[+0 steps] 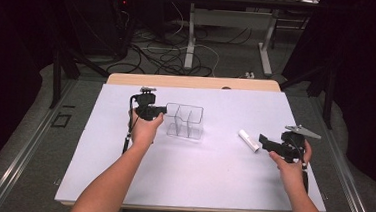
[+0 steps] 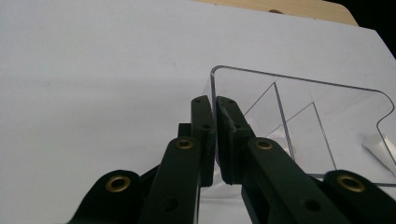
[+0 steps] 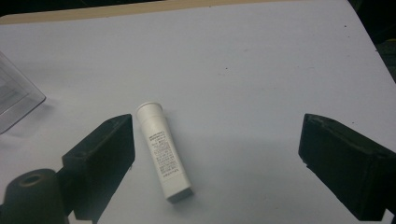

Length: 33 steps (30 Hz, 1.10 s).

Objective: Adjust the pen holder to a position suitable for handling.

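Observation:
A clear plastic organizer (image 1: 185,121) with dividers stands upright on the white table cover, left of the middle. My left gripper (image 1: 163,110) is shut on its left wall; in the left gripper view the two jaws pinch that wall's top edge (image 2: 215,116) of the organizer (image 2: 299,121). A small white tube (image 1: 249,140) with printed text lies flat on the cover to the right. My right gripper (image 1: 265,140) hovers just right of it, open. In the right gripper view the tube (image 3: 163,154) lies near the left jaw, untouched, between the wide-apart jaws of the gripper (image 3: 217,140).
The white cover (image 1: 196,177) spans the table, with a wooden edge (image 1: 192,82) showing at the back. A corner of the organizer (image 3: 14,100) shows at the left of the right gripper view. Beyond the table are desk legs and cables on the floor.

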### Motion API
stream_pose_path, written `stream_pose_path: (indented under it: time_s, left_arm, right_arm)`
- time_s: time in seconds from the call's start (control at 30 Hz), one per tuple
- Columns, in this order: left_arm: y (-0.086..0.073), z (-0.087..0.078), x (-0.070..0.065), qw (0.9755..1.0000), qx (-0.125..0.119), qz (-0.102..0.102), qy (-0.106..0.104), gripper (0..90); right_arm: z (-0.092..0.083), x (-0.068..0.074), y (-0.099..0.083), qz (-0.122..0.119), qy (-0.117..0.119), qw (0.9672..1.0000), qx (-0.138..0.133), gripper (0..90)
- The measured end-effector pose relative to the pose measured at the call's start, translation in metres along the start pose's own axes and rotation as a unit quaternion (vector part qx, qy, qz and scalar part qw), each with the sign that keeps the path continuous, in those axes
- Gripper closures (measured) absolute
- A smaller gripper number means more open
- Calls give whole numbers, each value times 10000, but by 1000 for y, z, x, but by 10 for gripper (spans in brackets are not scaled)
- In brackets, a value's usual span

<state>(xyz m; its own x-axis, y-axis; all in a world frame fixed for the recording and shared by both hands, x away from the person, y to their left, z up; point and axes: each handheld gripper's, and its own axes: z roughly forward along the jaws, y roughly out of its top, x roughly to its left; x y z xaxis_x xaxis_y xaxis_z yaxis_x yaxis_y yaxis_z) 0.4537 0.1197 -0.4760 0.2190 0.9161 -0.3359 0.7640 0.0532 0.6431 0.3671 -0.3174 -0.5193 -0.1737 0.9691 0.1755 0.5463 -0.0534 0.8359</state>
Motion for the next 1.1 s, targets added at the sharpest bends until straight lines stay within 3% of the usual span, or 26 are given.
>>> stream_pose_path:
  time_s: [0.37, 0.6, 0.73, 0.8, 0.83, 0.87, 0.9, 1.0, 1.03, 1.1]
  left_arm:
    - [-11, -9, -13, 9998, 215, -7, -7, 862]
    - [-19, -11, -18, 9997, 186, 175, 1, 856]
    - [-20, -11, -13, 9996, 203, 119, -170, 841]
    - [-19, -11, -12, 9994, 205, 84, -271, 805]
    - [-19, -13, -10, 9989, 152, 76, -432, 779]
    - [-19, -13, -10, 9989, 152, 76, -432, 768]
    - [-19, -17, -9, 9984, 53, 90, -558, 764]
    - [-20, -21, -6, 9976, -50, 144, -674, 756]
    - [-21, -25, -4, 9968, -210, 160, -752, 756]
    - [-22, -29, 1, 9967, -261, 195, -750, 765]
  right_arm:
    - [0, 1, 0, 18, 22, 10000, 15, 102]
    - [0, 2, -1, 19, 22, 10000, 42, 102]
    - [1, 2, -1, -7, 16, 10000, 41, 102]
    - [1, 2, -1, -4, 10, 10000, 41, 102]
    - [1, 2, -1, -9, 16, 10000, 37, 102]
    - [1, 2, -1, -9, 19, 10000, 38, 102]
    - [1, 2, -1, 27, 12, 10000, 45, 102]
    - [1, 2, -1, 40, 15, 10000, 55, 102]
    - [1, 2, -1, 34, 17, 10000, 57, 102]
    - [1, 2, -1, 43, 36, 10000, 49, 102]
